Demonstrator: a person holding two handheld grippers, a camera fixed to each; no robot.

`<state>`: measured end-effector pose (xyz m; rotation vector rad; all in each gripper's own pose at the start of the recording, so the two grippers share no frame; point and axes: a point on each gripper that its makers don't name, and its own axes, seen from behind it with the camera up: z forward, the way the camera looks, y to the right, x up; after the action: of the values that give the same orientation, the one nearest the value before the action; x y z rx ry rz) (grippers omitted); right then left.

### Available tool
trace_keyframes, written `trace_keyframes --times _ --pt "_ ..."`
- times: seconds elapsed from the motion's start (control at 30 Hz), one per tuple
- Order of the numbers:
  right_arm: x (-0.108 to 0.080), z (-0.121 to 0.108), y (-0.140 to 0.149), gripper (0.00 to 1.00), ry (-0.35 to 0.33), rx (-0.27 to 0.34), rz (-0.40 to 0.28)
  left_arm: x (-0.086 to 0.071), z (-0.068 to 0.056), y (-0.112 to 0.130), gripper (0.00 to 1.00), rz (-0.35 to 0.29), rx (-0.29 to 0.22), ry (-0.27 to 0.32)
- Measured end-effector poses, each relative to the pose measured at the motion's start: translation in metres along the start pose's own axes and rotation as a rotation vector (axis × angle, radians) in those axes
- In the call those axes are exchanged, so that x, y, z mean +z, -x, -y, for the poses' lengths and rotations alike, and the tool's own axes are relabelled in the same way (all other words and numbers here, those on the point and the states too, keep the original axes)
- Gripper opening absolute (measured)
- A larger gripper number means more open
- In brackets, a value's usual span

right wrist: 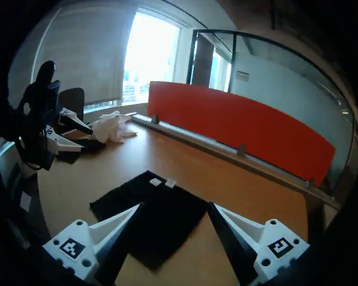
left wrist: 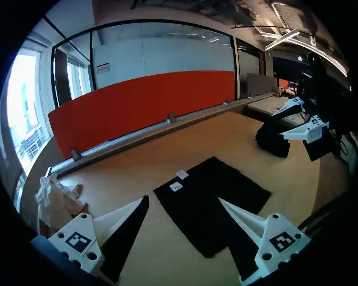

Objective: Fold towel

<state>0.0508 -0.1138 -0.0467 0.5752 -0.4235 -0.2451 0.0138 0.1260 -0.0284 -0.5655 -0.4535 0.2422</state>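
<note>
Wooden table [left wrist: 145, 157] carries black towel [left wrist: 217, 200], lying flat mid-table, likely laid out for folding; left hand-held gripper [left wrist: 183, 199] and right hand-held gripper [right wrist: 174, 204] both released, empty, facing it from opposite sides; white tags [left wrist: 175, 186] at one edge

towel [left wrist: 212, 190] near corner hid by finger [left wrist: 248, 221] | tags [left wrist: 178, 181] too small 2 read

place: office | beyond the jaws: long bench [left wrist: 155, 157] with orange divider screen [left wrist: 145, 105] | behind that: glass partition [left wrist: 164, 47], ceiling strip lights [left wrist: 281, 39]
</note>
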Motion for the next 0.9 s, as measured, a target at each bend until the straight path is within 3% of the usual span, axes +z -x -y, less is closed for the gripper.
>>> trace_keyframes --times 0.5,0.9 --pt "0.037 0.027 0.09 1.0 -0.052 0.017 0.117 0.036 -0.021 0.092 0.96 0.143 -0.027 0.036" --pt "0.058 0.046 0.15 1.0 -0.085 0.025 0.217 0.057 -0.044 0.152 0.96 0.26 -0.009 0.098"
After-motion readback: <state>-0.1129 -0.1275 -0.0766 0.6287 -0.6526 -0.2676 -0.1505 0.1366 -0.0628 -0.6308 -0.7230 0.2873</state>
